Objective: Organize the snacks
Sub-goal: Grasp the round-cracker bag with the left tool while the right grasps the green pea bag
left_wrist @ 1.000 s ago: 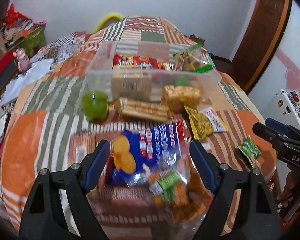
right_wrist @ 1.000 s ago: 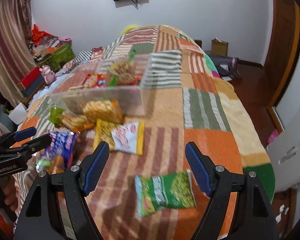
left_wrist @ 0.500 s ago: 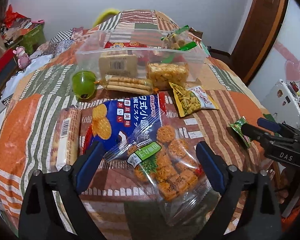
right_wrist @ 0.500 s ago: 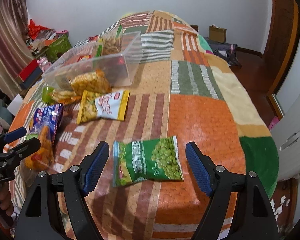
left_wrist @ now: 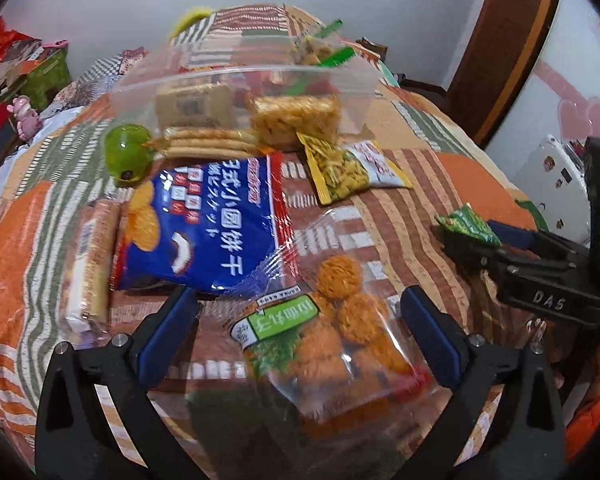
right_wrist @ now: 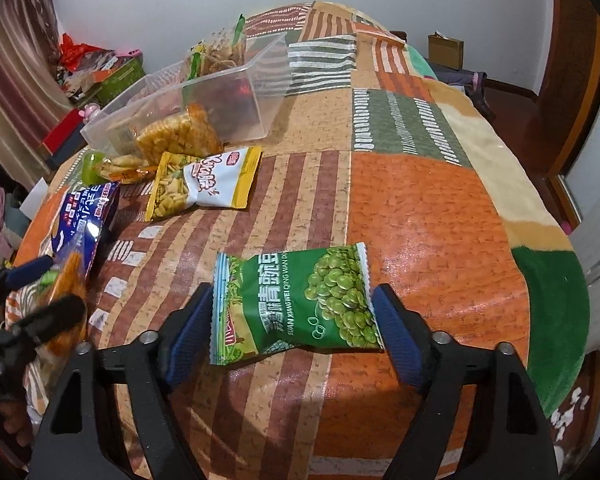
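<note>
The green pea bag (right_wrist: 296, 304) lies flat on the bed cover (right_wrist: 420, 208), right between the two blue fingers (right_wrist: 188, 332) of the right gripper (right_wrist: 292, 332). The bag is longer one way than the other, and its long way runs straight across from one finger to the other. So the fingers face the two short ends of the bag, where the crimped edges are. The right fingers are closing now, and they look just at the bag's ends, maybe touching, but I cannot tell if they squeeze it yet. I think the bag will bend in the middle when it is pinched this way. The left gripper (left_wrist: 300, 328) is over the clear bag of orange round snacks (left_wrist: 340, 344). Its fingers (left_wrist: 168, 332) are opening wide, and the clear bag lies loose between them with space on both sides. The clear box (right_wrist: 204, 100) sits farther up the bed, past the yellow snack bag (right_wrist: 204, 184) and the blue biscuit bag (left_wrist: 208, 224). The right hand is the one nearer to the pea bag, so it seems the one to lift it and carry it up and to the left, toward the box.
</note>
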A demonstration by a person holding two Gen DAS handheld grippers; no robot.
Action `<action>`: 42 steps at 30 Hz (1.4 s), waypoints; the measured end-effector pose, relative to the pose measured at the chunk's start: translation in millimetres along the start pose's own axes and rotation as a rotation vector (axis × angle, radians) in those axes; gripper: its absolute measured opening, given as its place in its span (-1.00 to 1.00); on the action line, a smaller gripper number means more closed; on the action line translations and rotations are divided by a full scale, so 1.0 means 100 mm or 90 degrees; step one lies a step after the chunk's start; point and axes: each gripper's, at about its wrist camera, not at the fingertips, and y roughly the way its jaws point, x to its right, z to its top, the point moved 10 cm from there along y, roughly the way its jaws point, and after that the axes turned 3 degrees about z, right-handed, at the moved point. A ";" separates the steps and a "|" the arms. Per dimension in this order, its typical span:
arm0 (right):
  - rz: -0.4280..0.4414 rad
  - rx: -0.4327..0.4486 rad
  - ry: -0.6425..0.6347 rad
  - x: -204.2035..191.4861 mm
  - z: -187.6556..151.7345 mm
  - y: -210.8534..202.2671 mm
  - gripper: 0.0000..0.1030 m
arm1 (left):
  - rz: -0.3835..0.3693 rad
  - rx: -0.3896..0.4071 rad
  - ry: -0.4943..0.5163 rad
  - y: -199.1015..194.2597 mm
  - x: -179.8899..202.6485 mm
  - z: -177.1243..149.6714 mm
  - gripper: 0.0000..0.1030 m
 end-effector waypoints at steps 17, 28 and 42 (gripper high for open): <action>0.013 0.045 0.009 -0.06 0.18 -0.14 0.17 | -0.028 0.025 0.000 -0.13 -0.01 0.10 0.27; 0.026 0.097 -0.012 -0.26 0.50 -0.35 0.17 | -0.034 0.115 -0.025 -0.55 -0.15 0.57 0.26; 0.047 0.132 -0.066 -0.69 0.98 -0.36 0.17 | -0.013 0.197 -0.059 -0.73 -0.62 1.22 0.26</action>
